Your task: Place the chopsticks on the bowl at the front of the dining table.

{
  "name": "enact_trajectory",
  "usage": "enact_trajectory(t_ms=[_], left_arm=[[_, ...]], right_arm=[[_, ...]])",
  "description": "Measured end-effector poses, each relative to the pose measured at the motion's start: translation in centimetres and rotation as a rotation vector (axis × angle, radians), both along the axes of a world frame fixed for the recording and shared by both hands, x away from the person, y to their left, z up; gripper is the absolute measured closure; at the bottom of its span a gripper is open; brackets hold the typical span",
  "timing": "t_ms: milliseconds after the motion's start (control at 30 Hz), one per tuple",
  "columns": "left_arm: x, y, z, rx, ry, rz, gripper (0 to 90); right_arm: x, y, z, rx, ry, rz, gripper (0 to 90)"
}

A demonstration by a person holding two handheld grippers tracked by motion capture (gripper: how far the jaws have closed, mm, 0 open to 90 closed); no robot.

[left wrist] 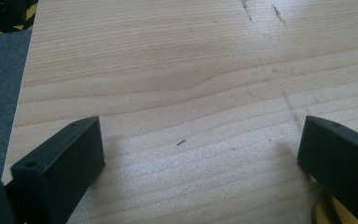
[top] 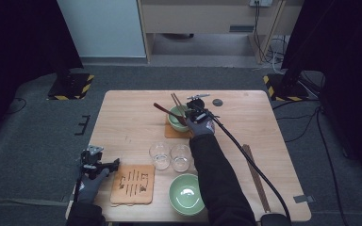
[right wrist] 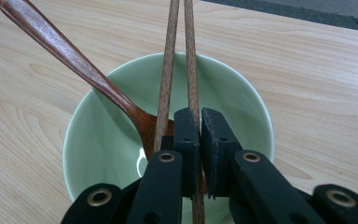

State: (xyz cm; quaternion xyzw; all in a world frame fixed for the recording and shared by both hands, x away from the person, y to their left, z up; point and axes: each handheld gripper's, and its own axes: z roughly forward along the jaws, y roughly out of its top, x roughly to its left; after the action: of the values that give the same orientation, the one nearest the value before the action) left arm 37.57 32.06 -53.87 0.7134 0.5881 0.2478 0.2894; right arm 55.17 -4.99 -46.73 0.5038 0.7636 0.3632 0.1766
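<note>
High view: pale wooden surface (top: 122, 117), grain running across. Right gripper (top: 195, 113) sits over the far green bowl (top: 175, 120), which rests on a thin tan mat (top: 170, 133); a dark wooden spoon (top: 162, 109) and two brown chopsticks (top: 176, 100) lean out of that bowl toward the far edge. Nearer the person: two clear glasses (top: 160, 154) side by side, touching or almost so, a second green bowl (top: 186, 194), glossy and round, and a square woven mat (top: 133, 183) with dark markings. Another dark pair of chopsticks (top: 255, 174) lies flat at the right side. A small grey disc (top: 217, 102) lies at the far edge. Left gripper (top: 115, 164) rests at the near left corner, just beside the woven mat. Left gripper view: jaws spread wide over bare wood, nothing between them; left gripper (left wrist: 200, 144). Right gripper view: right gripper (right wrist: 199, 126) jaws nearly together, pinching one chopstick (right wrist: 190, 60); the second chopstick (right wrist: 166, 70) runs just outside the left jaw. Spoon (right wrist: 74, 60) smooth, reddish, its end down in the bowl (right wrist: 102, 130).
</note>
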Motion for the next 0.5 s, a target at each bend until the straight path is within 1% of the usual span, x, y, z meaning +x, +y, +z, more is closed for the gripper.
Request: enact_trajectory(t_ms=[133,400,500], left_arm=[[0.0,0.0,0.0,0.0,0.0,0.0,0.0],[0.0,0.0,0.0,0.0,0.0,0.0,0.0],[0.0,0.0,0.0,0.0,0.0,0.0,0.0]], right_arm=[[0.09,-0.05,-0.02,0.009,0.004,-0.001,84.9],[-0.04,0.03,-0.03,0.012,0.001,0.006,84.2],[-0.12,-0.06,0.12,0.012,-0.01,0.0,78.4]])
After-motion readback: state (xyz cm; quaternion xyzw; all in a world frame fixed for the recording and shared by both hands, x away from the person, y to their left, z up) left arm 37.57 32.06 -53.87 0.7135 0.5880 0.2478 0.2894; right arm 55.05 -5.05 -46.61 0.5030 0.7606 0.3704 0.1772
